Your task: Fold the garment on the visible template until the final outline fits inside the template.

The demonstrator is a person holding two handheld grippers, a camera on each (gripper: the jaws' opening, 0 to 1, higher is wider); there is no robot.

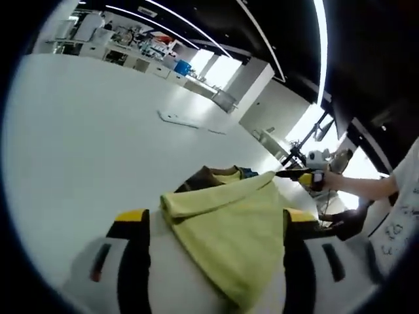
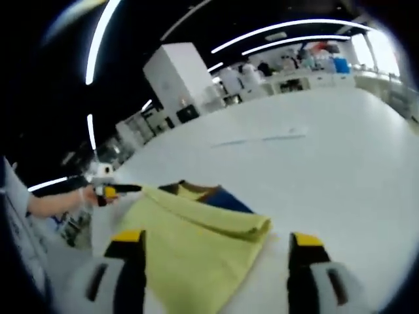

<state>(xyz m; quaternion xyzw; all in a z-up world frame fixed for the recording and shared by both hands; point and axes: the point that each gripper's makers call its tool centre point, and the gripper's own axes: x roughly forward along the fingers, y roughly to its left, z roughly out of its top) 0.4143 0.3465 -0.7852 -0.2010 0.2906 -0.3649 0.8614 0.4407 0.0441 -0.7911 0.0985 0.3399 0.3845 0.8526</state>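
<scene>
Left gripper: jaws spread wide, black with yellow tips, rising on either side of the cloth; no pinch on it that can be seen.

Right gripper: jaws likewise spread apart, yellow-tipped, one jaw at each side of the cloth, nothing clamped between them. It also appears in the left gripper view at the far corner of the cloth, held in a person's hand; from that angle its grip cannot be told.

Garment: pale yellow-green fabric, soft and matte, lying on the white table directly ahead of both grippers. Folded over itself, with a thick rolled edge across the near side in the left gripper view and a rounded doubled corner in the right gripper view. Beyond the fold a darker part shows: brown and navy trim around a yellow collar-like opening. Surface smooth, few creases.

Template: cannot be made out beneath the garment in either view.

Pale strips: lying flat on the table, well beyond the garment.

Background: white cabinet block, benches with clutter, ceiling light strips.
</scene>
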